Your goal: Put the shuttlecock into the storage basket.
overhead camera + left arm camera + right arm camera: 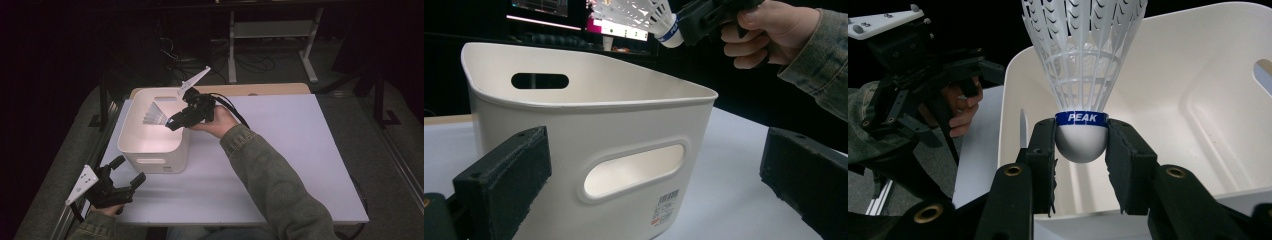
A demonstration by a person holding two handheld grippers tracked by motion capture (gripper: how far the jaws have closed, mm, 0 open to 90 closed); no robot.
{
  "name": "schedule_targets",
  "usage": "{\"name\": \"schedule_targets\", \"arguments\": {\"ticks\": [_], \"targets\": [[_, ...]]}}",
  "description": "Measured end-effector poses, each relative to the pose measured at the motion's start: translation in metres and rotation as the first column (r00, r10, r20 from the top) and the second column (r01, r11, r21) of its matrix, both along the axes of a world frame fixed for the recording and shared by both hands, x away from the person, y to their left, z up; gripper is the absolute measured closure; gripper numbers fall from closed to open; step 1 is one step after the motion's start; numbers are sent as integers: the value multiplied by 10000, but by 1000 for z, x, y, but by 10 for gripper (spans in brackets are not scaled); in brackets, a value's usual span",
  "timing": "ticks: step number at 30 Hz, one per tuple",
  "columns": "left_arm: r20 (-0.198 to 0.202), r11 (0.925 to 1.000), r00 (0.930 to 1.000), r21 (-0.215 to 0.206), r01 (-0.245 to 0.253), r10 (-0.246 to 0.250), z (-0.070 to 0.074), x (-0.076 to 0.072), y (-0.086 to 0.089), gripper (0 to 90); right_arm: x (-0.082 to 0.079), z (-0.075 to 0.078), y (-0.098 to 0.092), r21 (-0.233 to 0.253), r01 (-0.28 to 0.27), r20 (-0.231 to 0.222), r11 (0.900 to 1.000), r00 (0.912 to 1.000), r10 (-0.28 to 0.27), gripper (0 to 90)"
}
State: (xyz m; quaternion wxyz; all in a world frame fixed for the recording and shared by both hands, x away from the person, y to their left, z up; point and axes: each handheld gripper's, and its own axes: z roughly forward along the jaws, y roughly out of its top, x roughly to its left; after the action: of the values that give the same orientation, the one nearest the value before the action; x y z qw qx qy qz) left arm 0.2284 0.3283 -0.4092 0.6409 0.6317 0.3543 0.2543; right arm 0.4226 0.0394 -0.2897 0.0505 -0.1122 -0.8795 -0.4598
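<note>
Aloft over the white bin (131, 145), a featherlight, fragile shuttlecock (1081, 75) sits pinched at its firm cork base by the right gripper (1081, 145); the left gripper (127, 172) waits open, near left.

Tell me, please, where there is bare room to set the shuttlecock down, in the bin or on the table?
The white bin has a bare floor, right under the shuttlecock held by the right gripper. The table is bare right of the bin. The near left corner is crowded by the left gripper.
</note>
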Motion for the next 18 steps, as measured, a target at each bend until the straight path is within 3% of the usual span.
{"name": "schedule_targets", "arguments": {"ticks": [5, 18], "targets": [[-169, 9999, 9998, -104, -95, 93, 0, -2, 0, 0, 1, -6, 6, 11, -62, -64, 10000, 10000, 62, 642], [-148, 9999, 9998, -113, -96, 94, 0, -2, 0, 0, 4, -18, 13, -189, -31, -380, 9998, 9993, 24, 642]]}}
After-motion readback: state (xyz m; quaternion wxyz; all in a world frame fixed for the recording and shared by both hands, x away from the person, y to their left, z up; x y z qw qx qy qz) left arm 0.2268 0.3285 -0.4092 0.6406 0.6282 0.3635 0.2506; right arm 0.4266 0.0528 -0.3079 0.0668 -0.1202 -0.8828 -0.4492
